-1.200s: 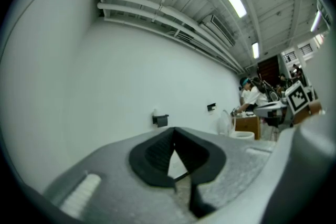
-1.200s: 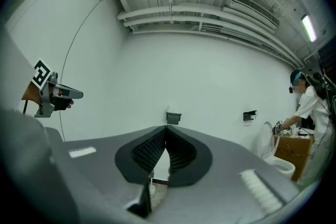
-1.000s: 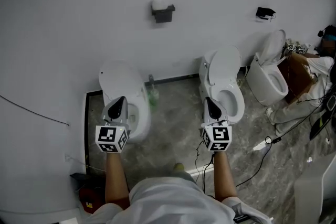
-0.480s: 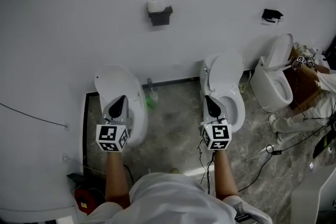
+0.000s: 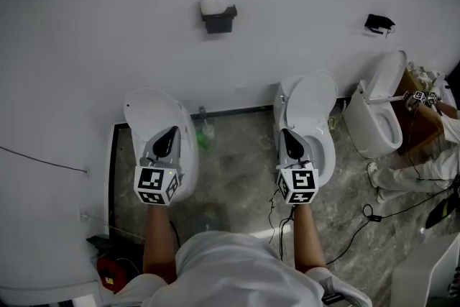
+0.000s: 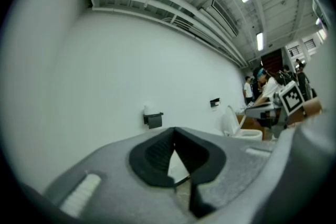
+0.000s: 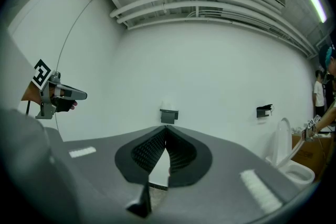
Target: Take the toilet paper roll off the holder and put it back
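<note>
On the far wall, the toilet paper roll (image 5: 210,5) sits atop the dark holder (image 5: 220,19), well apart from both grippers. Nearer, the left gripper (image 5: 169,134) hangs over a white toilet (image 5: 147,108), its jaws closed tip to tip and empty. The right gripper (image 5: 286,136), over a second toilet (image 5: 320,93), has its jaws likewise pressed together, holding nothing.

Wall around holder (image 5: 220,19) bare; open air from left gripper (image 5: 169,131) and right gripper (image 5: 284,134) up to it. Roll (image 5: 211,5) sits on top, uncovered. Low down: left toilet (image 5: 153,111) and middle toilet (image 5: 317,93) against wall, green bottle (image 5: 207,135) between them.
</note>
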### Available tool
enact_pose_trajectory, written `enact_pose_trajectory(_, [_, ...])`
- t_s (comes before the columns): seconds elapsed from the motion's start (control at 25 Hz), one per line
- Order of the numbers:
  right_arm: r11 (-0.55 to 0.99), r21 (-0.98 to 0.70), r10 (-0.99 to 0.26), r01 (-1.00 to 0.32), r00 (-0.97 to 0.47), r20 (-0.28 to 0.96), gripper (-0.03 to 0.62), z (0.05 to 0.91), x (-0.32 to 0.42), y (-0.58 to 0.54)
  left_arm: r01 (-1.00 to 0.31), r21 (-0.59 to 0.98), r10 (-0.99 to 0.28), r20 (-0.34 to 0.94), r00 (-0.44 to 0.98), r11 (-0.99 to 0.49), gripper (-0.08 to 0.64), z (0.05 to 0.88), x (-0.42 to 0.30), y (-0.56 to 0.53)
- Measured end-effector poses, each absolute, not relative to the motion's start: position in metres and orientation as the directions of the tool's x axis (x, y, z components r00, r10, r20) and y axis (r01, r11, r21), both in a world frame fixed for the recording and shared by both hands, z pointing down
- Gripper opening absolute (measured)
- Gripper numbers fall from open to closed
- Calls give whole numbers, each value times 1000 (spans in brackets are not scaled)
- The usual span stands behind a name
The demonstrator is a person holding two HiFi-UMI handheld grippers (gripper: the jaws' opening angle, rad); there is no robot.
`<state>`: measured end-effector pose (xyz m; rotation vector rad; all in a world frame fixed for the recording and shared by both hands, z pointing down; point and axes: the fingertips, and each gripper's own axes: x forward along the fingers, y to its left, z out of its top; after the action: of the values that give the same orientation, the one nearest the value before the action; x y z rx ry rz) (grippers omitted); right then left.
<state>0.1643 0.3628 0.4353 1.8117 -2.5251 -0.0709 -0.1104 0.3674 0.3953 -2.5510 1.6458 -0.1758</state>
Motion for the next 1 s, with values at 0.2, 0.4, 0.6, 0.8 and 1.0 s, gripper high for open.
enact_pose_trajectory(0.2, [318, 63, -948, -946, -318, 5, -2, 442, 161, 333, -902, -138, -912, 31, 408, -408, 0, 400, -116, 336])
enact_pose_trajectory(0.4, [297, 52, -954, -953, -298, -14, -2, 444, 153, 292, -890, -140, -899, 18, 437, -435, 1, 399, -120, 293])
enact_pose_trajectory(0.6, [306, 65, -951, -950, -308, -18, -2, 444, 134, 243, -883, -151, -894, 12, 448, -444, 0, 396, -130, 244])
enact_pose_trajectory(0.8, [292, 67, -956, -954, -293, -6, -2, 448, 126, 198, -876, -139, -886, 17, 464, -461, 0, 404, -134, 196])
enact_pose_trajectory(1.0, [274, 66, -962, -959, -275, 4, -2, 448, 124, 153, -873, -123, -881, 31, 472, -472, 1, 407, -142, 144])
